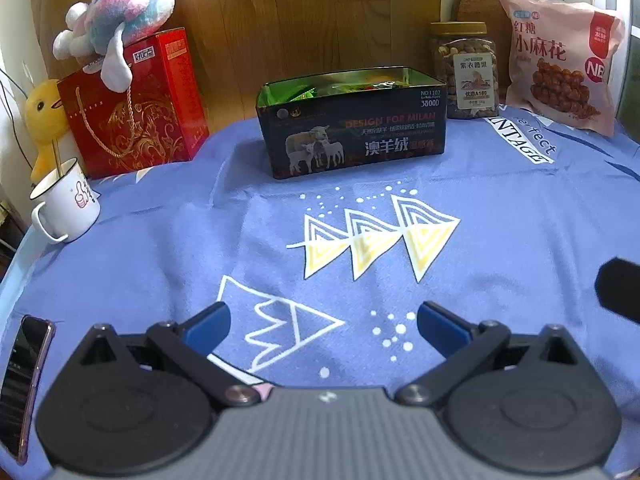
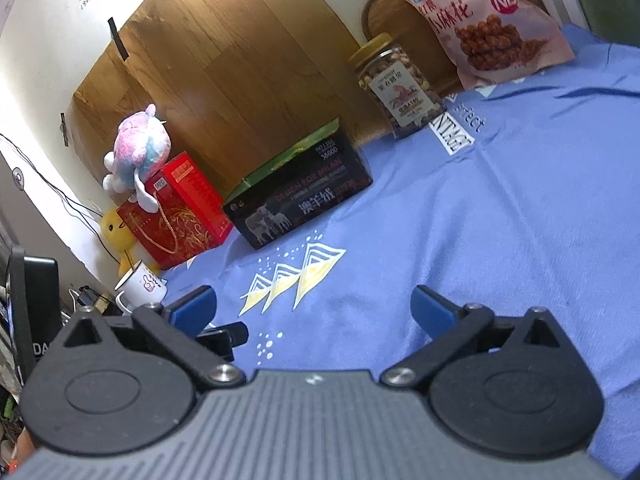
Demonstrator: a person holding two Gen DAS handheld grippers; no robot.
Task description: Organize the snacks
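Both tools spread wide and empty above a blue-clothed table

The left tool (image 1: 322, 320) and right tool (image 2: 312, 308) hang with blue pads apart, nothing between them, over a blue cloth (image 1: 160, 248) printed with white and yellow triangles. Beyond them, at the table's far edge, an open dark tin (image 1: 354, 128) holds green-wrapped snacks, flanked by a nut jar (image 1: 466, 72), a pink snack bag (image 1: 560, 60) and a red gift box (image 1: 136, 108) under a plush toy (image 1: 124, 16); wood panelling backs them. Only the left view shows the tin's contents and a phone (image 1: 28, 380); only the right shows clutter off the table's side
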